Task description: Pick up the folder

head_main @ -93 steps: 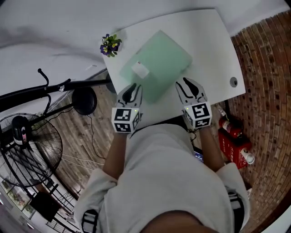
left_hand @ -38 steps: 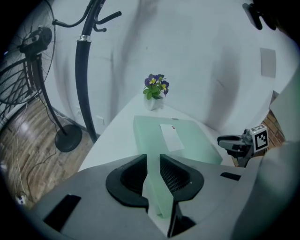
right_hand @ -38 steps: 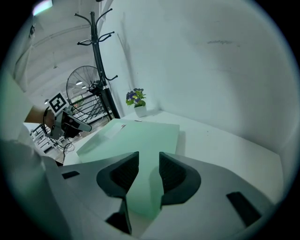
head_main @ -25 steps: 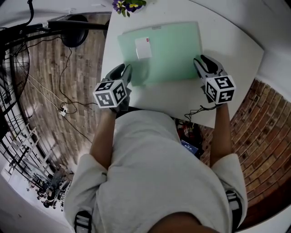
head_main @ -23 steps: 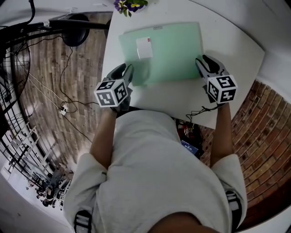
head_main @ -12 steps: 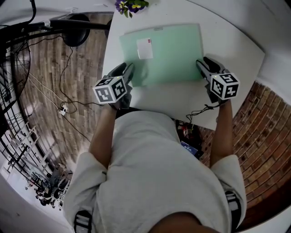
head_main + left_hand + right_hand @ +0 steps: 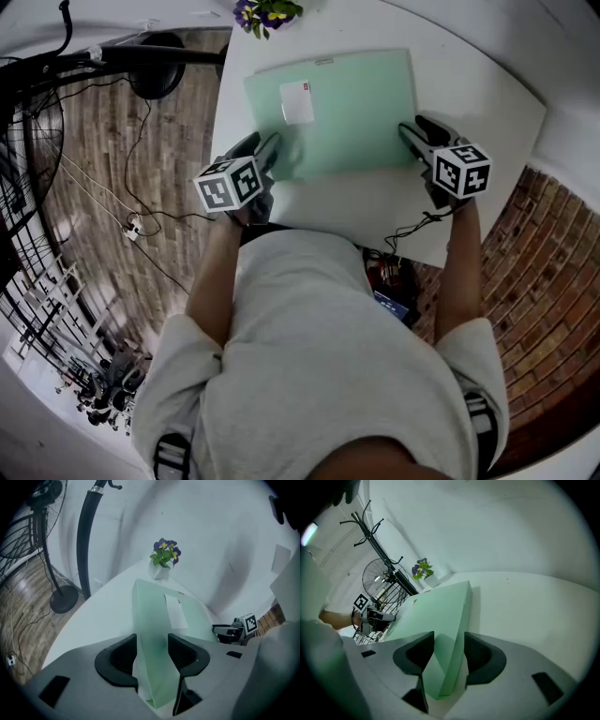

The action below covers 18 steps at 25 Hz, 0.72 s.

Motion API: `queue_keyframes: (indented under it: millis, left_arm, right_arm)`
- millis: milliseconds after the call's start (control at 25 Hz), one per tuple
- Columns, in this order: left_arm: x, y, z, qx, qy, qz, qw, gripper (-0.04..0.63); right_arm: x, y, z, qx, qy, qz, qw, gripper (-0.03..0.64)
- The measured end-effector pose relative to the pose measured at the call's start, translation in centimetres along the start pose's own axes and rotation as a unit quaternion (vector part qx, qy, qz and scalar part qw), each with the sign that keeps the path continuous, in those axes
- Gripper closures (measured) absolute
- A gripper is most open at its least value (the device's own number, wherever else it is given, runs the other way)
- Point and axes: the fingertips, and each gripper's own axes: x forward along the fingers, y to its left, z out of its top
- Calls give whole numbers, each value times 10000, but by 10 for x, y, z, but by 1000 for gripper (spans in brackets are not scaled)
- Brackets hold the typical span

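A pale green folder [image 7: 342,108] with a white label [image 7: 297,101] lies flat on the white table [image 7: 469,84]. My left gripper [image 7: 267,150] stands at its near left corner and my right gripper [image 7: 412,131] at its near right corner. In the left gripper view the folder's edge [image 7: 154,620] runs between the dark pads [image 7: 119,656] of the left gripper [image 7: 152,641], with gaps on both sides. The right gripper view shows the folder's corner [image 7: 440,611] loose between the jaws of the right gripper [image 7: 449,641]. Both pairs of jaws have just been opening around the folder.
A small pot of purple flowers [image 7: 265,13] stands at the table's far edge behind the folder. A black stand with a round base [image 7: 155,70] and a fan are on the wooden floor to the left. Brick surface [image 7: 553,281] lies right of the table.
Both grippers have rolled a little at the folder's near corners, and the right one has sunk slightly. The folder stays on the table, squared up since the oldest frame.
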Motion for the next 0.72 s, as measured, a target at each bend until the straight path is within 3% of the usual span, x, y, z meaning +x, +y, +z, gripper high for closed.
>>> queue_keyframes:
  millis: [720]
  left_arm:
    - [7,-8,-8,-200,99,-214,9995,353]
  right_arm:
    - [5,6,0,209,-136,304,9992,396]
